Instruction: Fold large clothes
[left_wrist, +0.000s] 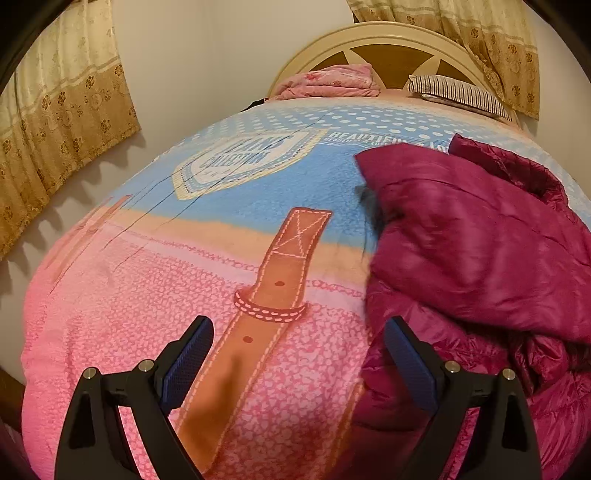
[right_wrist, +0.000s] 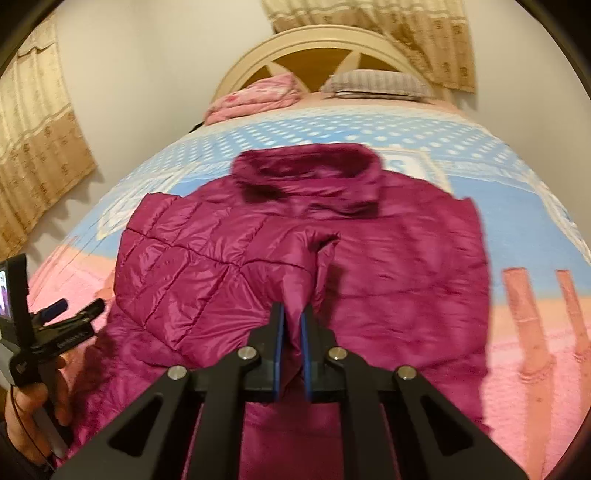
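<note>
While left hand-held gripper (left_wrist: 297, 354) gapes empty, right hand-held gripper (right_wrist: 291, 325) pinches jacket (right_wrist: 207, 236) fold.

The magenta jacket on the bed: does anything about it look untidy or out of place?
The magenta jacket lies crumpled on the bed cover, not flat. One fold is bunched up and pinched in the right gripper. I see no damage. The left gripper is open and empty.
</note>
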